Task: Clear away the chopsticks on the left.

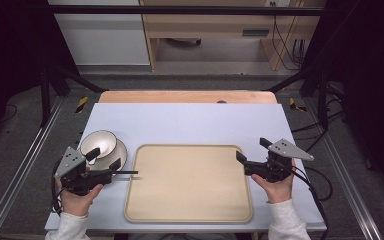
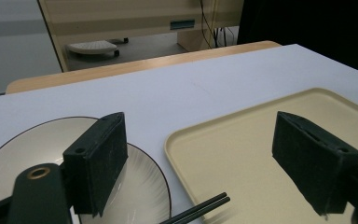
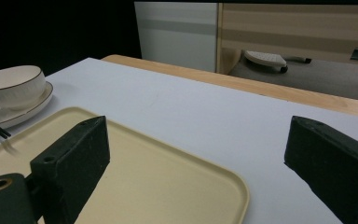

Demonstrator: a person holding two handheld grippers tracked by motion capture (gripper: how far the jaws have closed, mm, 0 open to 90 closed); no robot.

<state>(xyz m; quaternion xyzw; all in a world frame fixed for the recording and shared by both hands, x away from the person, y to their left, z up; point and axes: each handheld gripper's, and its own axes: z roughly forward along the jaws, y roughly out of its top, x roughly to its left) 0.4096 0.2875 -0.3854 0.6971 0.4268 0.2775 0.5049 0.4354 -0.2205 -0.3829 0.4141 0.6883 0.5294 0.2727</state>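
Resting near the table's front edge, two hands hold one gripper each. The left gripper [image 1: 104, 159] has its jaws wide apart, gripping nothing, poised over a white plate [image 1: 120, 154] and black chopsticks [image 1: 126, 173] whose tips reach onto the beige tray [image 1: 190, 200]. The right gripper [image 1: 253, 152] hovers at the tray's right edge, jaws also apart and empty. Farther back, a white bowl [image 1: 100, 142] sits on the plate, on the pale table [image 1: 190, 117].
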